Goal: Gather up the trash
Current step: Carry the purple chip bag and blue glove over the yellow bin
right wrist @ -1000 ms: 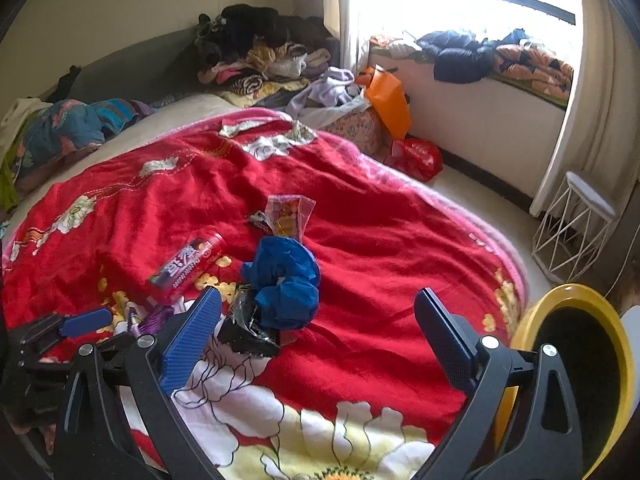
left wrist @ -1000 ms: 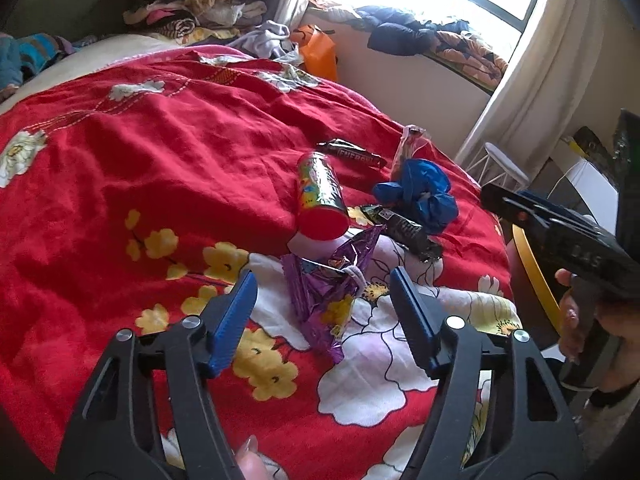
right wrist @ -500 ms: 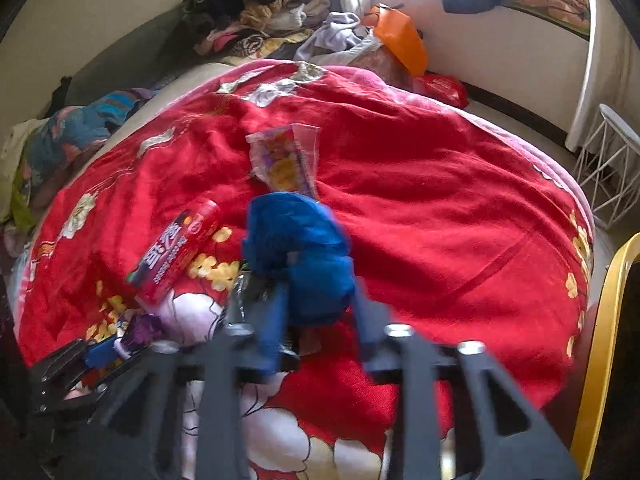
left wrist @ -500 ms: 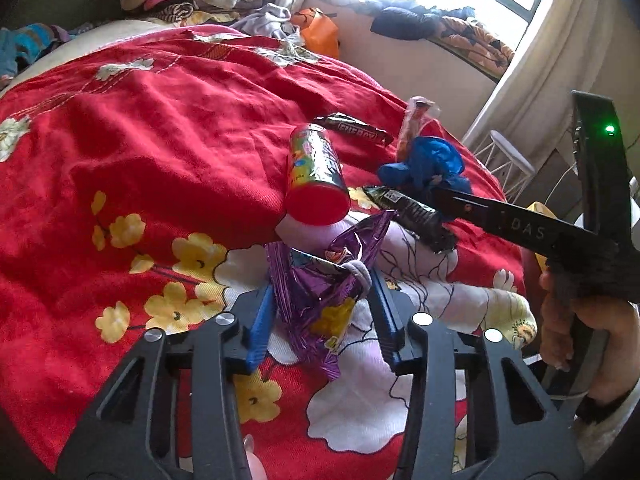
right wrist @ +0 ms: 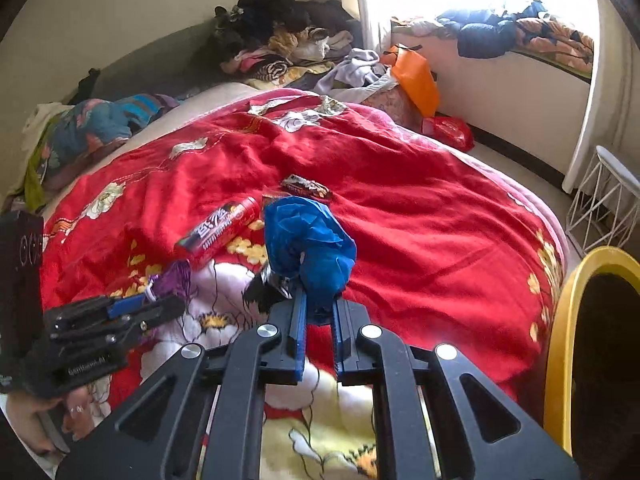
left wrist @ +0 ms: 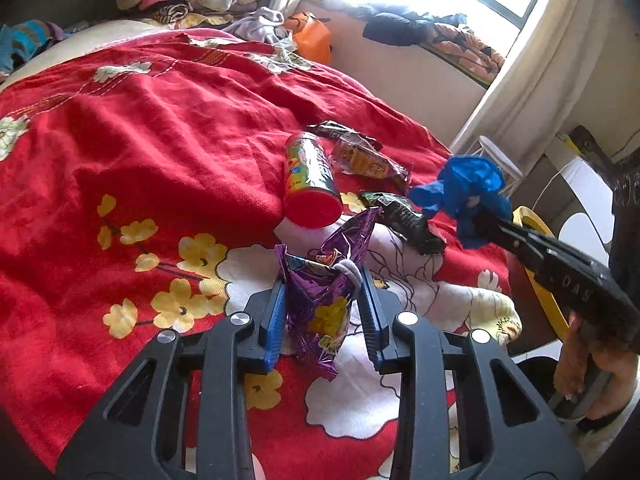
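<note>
- The round yellow-rimmed bin (right wrist: 560,344), right of the right gripper (right wrist: 320,312), is cut off by the frame; its dark inside cannot be made out.
- The right gripper's jaws have clamped shut on the crumpled blue plastic bag (right wrist: 308,244), lifted clear of the red floral bedspread (right wrist: 420,216).
- The left gripper (left wrist: 322,312) has just been closing; its pads press the crinkled purple foil snack wrapper (left wrist: 320,292).
- The red cylindrical snack can (left wrist: 310,184) lies just beyond.

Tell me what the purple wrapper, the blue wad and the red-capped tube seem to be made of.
Purple wrapper: glossy metallised film, judging by its sharp creases and glints. Blue wad: thin, soft plastic film or a glove, matte and crumpled; unclear which. Red-capped tube: rigid printed cylinder, probably card or plastic, with a smooth red end.
</note>
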### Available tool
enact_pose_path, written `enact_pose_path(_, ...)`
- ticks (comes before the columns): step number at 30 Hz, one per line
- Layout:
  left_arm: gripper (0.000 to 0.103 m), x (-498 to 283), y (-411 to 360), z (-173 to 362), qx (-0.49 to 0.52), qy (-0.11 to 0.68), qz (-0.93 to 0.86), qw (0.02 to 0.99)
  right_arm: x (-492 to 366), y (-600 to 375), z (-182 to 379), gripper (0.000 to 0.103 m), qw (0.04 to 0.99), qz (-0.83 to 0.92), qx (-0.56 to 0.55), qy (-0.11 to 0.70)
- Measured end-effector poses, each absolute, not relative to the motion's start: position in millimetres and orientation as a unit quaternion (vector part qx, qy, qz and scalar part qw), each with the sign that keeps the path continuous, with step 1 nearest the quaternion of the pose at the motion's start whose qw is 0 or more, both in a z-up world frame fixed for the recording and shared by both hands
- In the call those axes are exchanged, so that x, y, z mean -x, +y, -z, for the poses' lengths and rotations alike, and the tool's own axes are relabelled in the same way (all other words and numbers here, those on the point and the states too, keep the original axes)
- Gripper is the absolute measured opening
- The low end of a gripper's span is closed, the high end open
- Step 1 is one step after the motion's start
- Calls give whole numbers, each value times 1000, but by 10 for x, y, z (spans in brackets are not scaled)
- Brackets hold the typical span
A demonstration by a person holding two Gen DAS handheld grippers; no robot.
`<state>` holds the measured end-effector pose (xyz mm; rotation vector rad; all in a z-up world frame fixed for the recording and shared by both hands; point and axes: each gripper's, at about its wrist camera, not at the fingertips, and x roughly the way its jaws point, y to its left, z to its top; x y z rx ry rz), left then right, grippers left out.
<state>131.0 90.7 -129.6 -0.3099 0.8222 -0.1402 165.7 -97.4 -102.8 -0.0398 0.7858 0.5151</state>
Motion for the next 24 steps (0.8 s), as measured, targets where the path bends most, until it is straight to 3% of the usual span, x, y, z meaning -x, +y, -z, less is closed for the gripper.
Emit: enact_pose_path(24,24,-1002,922,722,155,328,74,929,-1193,-1258,671,8,906,-254,2,339)
